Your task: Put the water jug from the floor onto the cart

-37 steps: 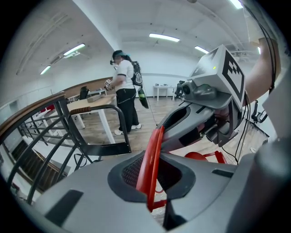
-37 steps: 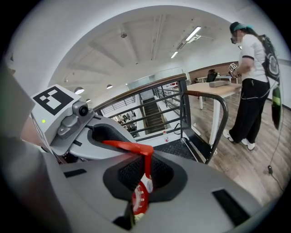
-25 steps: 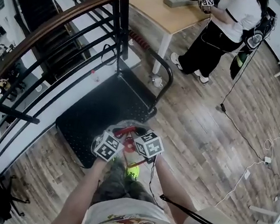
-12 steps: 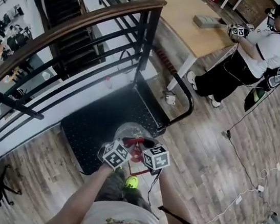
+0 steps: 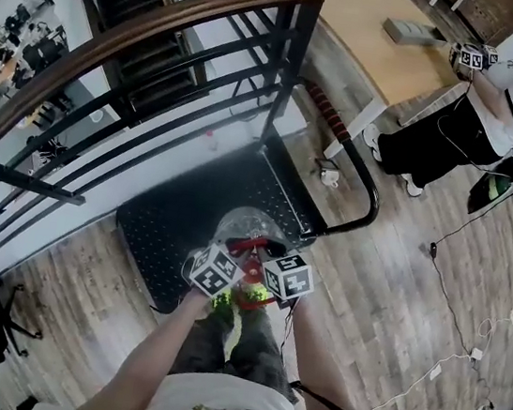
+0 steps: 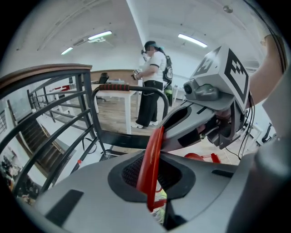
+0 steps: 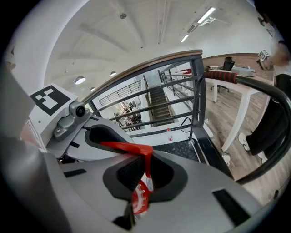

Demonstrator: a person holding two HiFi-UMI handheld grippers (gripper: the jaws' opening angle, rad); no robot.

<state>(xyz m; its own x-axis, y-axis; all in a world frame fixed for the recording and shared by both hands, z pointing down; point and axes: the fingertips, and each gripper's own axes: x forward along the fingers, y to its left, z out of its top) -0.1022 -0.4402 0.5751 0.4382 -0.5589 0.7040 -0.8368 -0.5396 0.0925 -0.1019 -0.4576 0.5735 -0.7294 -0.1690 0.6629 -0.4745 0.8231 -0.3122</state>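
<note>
The clear water jug point(image 5: 243, 225) hangs by its red handle point(image 5: 255, 250) over the near end of the black cart deck point(image 5: 173, 226). Whether its base touches the deck I cannot tell. My left gripper point(image 5: 237, 261) and right gripper point(image 5: 269, 264) meet above it, both shut on that handle. In the left gripper view the red handle point(image 6: 152, 154) runs upright between the jaws of the left gripper point(image 6: 153, 178), and the right gripper's marker cube point(image 6: 225, 75) is close beside. In the right gripper view the handle point(image 7: 129, 148) and red cap point(image 7: 140, 198) sit in the right gripper point(image 7: 142, 176).
The cart's black push bar point(image 5: 369, 189) with a red grip stands at its far end. A curved black railing point(image 5: 147, 37) and stairs border the left. A wooden table point(image 5: 391, 53) and another person point(image 5: 477, 117) are at the upper right. Cables point(image 5: 447, 368) trail on the floor.
Both grippers and the jug have moved forward, from the floor just before the cart to over its near end. The cart, railing and table have drawn closer in the head view.
</note>
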